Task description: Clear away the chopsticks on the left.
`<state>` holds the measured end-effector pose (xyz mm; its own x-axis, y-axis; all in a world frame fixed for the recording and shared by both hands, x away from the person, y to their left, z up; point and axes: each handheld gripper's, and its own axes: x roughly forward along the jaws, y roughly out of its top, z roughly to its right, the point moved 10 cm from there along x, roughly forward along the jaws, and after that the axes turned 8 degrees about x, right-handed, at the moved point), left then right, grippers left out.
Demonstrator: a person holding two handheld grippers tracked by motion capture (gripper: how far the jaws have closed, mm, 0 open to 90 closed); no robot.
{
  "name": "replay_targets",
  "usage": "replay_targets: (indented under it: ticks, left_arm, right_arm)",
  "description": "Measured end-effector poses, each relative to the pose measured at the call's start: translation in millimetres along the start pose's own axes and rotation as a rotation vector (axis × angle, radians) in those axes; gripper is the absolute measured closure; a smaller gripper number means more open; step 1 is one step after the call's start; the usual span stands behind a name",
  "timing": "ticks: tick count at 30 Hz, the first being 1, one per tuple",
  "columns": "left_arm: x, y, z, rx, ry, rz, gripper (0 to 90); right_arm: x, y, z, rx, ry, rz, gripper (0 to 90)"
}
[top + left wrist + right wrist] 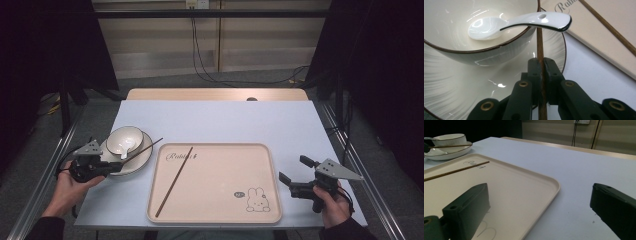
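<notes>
My left gripper is shut on a brown chopstick, which slants across a white plate at the table's left. On the plate stands a white bowl with a white spoon leaning in it; the spoon's handle crosses above the held chopstick. A second chopstick lies diagonally on the beige tray. My right gripper is open by the tray's right edge, with nothing between its fingers.
The tray carries a rabbit drawing at its front right corner. A pale blue cover spreads over the table behind the tray. Metal rails run along both sides of the table, and cables lie on the floor beyond it.
</notes>
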<state>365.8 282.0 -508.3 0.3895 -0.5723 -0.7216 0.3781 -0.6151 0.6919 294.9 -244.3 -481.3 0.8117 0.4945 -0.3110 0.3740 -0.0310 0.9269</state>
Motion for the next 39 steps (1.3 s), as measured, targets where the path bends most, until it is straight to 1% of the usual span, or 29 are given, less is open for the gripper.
replay_targets:
  ticks: [1, 2, 3, 4, 5, 6, 7, 10, 11, 14, 15, 18, 21, 23, 24, 25, 27, 28, 31, 32, 33, 35, 36, 38, 39]
  left_arm:
    - [-1.5, 0.4, 1.4, -0.01, -0.008, 0.005, 84.7]
    - [-2.6, 1.7, 1.6, -0.016, -0.001, 0.018, 84.7]
    - [-4.6, 1.6, 3.2, -0.022, -0.007, 0.017, 84.7]
    - [-5.6, 3.0, 4.4, -0.033, -0.009, 0.032, 84.7]
    - [-7.3, 2.8, 5.2, -0.037, -0.005, 0.029, 84.7]
    - [-8.2, 3.4, 7.9, -0.051, -0.016, 0.038, 84.6]
    - [-8.8, 4.2, 9.5, -0.053, -0.01, 0.048, 84.7]
    - [-10.4, 4.3, 17.6, -0.063, -0.031, 0.052, 84.6]
    - [-11.2, 4.4, 19.4, -0.067, -0.026, 0.053, 84.6]
    - [-14.0, 6.1, 26.9, -0.065, -0.042, 0.075, 84.6]
    - [-14.4, 6.4, 29.1, -0.077, -0.04, 0.082, 84.6]
    - [-14.7, 5.7, 36.4, -0.088, -0.06, 0.083, 84.6]
    - [-15.1, 7.0, 41.6, -0.105, -0.058, 0.086, 84.6]
    - [-15.0, 9.1, 43.3, -0.13, -0.037, 0.088, 84.7]
    - [-14.8, 10.4, 44.7, -0.134, -0.033, 0.086, 84.7]
    - [-14.6, 12.4, 46.9, -0.142, -0.032, 0.089, 84.7]
    - [-13.8, 16.6, 51.9, -0.141, -0.034, 0.087, 84.7]
    - [-13.3, 19.7, 55.3, -0.146, -0.042, 0.092, 84.7]
    - [-11.4, 28.1, 61.4, -0.152, -0.033, 0.094, 84.6]
    - [-10.9, 31.2, 63.9, -0.155, -0.038, 0.098, 84.6]
    - [-10.4, 34.3, 65.7, -0.162, -0.027, 0.1, 84.6]
    - [-9.6, 41.0, 72.5, -0.166, -0.034, 0.103, 84.6]
    - [-8.6, 43.8, 75.6, -0.169, -0.032, 0.102, 84.6]
    - [-5.9, 47.3, 81.8, -0.162, -0.032, 0.085, 84.6]
    - [-5.0, 49.0, 83.3, -0.166, -0.024, 0.083, 84.6]
  right_arm:
    - [0.1, -0.2, -0.2, 0.001, 0.001, -0.001, 2.2]
    - [0.1, -0.2, -0.7, 0.002, 0.004, -0.001, 2.2]
    - [0.2, -0.2, -0.7, 0.001, 0.003, -0.001, 2.2]
    - [0.1, -0.1, -0.7, 0.001, 0.004, 0.0, 2.2]
    - [0.1, 0.0, -0.2, 0.0, 0.001, 0.0, 2.2]
    - [0.1, 0.1, -0.1, 0.0, 0.001, 0.001, 2.2]
    - [0.1, 0.1, -0.1, 0.0, 0.0, 0.0, 2.2]
    - [-0.1, 0.0, -0.4, 0.0, 0.003, 0.0, 2.2]
    - [0.1, 0.0, 0.0, 0.0, 0.0, 0.0, 2.2]
    - [-0.1, 0.1, -0.3, 0.003, 0.001, 0.001, 2.2]
    - [-0.2, 0.0, -0.3, 0.001, 0.003, 0.0, 2.2]
    - [-0.1, 0.2, -0.4, 0.002, 0.002, 0.002, 2.2]
    - [-0.2, 0.2, -0.5, 0.001, 0.003, 0.001, 2.2]
    - [0.1, 0.1, -0.7, -0.002, 0.005, 0.0, 2.2]
    - [0.1, 0.1, -0.7, -0.003, 0.005, 0.001, 2.2]
    - [0.1, 0.1, -0.7, -0.002, 0.005, 0.001, 2.2]
    - [0.1, 0.2, -0.6, -0.003, 0.005, 0.001, 2.2]
    - [0.1, 0.1, -0.7, -0.003, 0.005, 0.001, 2.2]
    - [0.0, 0.1, -1.0, -0.001, 0.006, 0.0, 2.2]
    - [0.0, 0.1, -1.0, 0.0, 0.006, 0.001, 2.2]
    - [0.0, 0.2, -1.1, 0.002, 0.004, 0.002, 2.2]
    - [-0.1, 0.3, -0.9, 0.002, 0.003, 0.002, 2.2]
    - [0.0, 0.2, -1.2, 0.001, 0.005, 0.001, 2.2]
    - [0.2, 0.3, -0.8, -0.003, 0.003, 0.003, 2.2]
    - [0.1, 0.4, -0.9, -0.002, 0.003, 0.003, 2.2]
